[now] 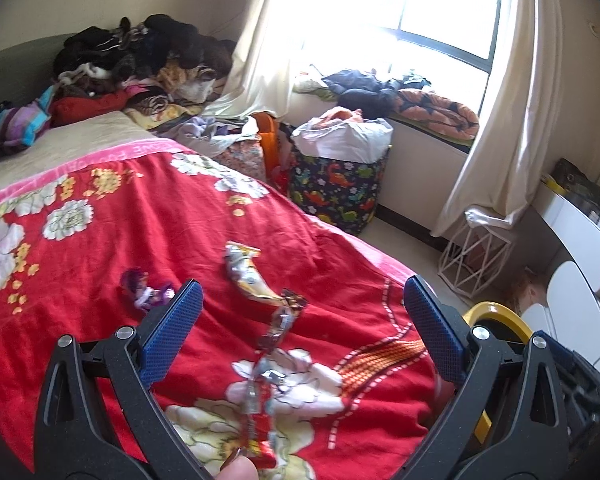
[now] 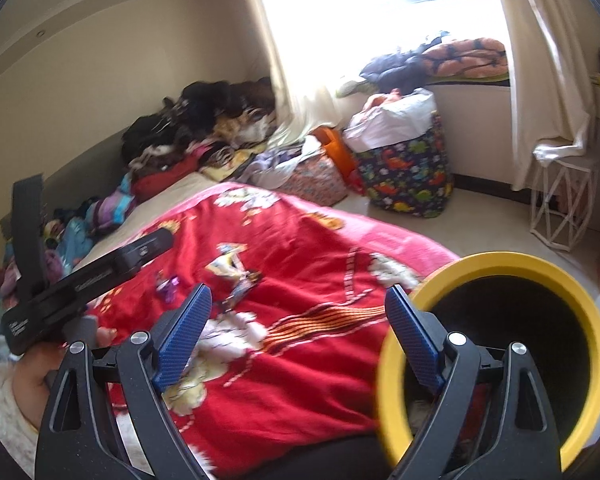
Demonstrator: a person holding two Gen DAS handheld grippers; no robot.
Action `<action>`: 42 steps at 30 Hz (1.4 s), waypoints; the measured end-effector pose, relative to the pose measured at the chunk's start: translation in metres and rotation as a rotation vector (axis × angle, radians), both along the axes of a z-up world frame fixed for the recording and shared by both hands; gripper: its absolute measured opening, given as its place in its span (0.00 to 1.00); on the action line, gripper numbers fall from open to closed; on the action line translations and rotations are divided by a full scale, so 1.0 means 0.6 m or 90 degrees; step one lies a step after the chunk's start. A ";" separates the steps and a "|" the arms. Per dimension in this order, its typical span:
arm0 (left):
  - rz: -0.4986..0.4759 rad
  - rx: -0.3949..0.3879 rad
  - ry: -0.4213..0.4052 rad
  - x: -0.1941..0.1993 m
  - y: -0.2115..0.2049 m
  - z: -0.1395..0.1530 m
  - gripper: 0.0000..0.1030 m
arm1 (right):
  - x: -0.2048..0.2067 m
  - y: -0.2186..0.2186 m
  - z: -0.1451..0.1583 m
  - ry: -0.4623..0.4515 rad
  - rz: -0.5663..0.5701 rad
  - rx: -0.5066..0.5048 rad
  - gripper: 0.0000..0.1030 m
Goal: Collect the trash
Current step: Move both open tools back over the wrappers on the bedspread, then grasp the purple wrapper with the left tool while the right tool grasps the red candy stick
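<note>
wrappers (image 1: 247, 276) ahead of open left gripper (image 1: 302, 300)

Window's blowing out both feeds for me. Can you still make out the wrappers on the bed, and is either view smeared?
Left wrist view: window overexposed, but the yellow-silver wrapper, purple wrapper and red wrapper read sharply on the red blanket. Right wrist view: stronger glare, motion blur softens the wrappers and the yellow bin rim; fisheye bends walls in both.
</note>
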State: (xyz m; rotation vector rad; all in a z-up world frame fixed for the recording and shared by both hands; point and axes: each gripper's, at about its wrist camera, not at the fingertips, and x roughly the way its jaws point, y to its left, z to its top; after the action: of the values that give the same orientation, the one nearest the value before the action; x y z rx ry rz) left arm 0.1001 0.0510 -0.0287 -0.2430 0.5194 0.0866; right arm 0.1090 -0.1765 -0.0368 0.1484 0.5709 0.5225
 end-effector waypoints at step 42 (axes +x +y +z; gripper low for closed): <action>0.181 -0.165 0.145 0.069 0.229 -0.153 0.21 | 0.030 0.192 -0.136 0.188 0.208 -0.083 0.23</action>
State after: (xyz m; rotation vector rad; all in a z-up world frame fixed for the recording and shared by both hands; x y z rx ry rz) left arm 0.1415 0.1881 -0.1204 -0.5640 0.7216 0.3283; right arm 0.1272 -0.0610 -0.1185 0.0061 0.9242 0.7849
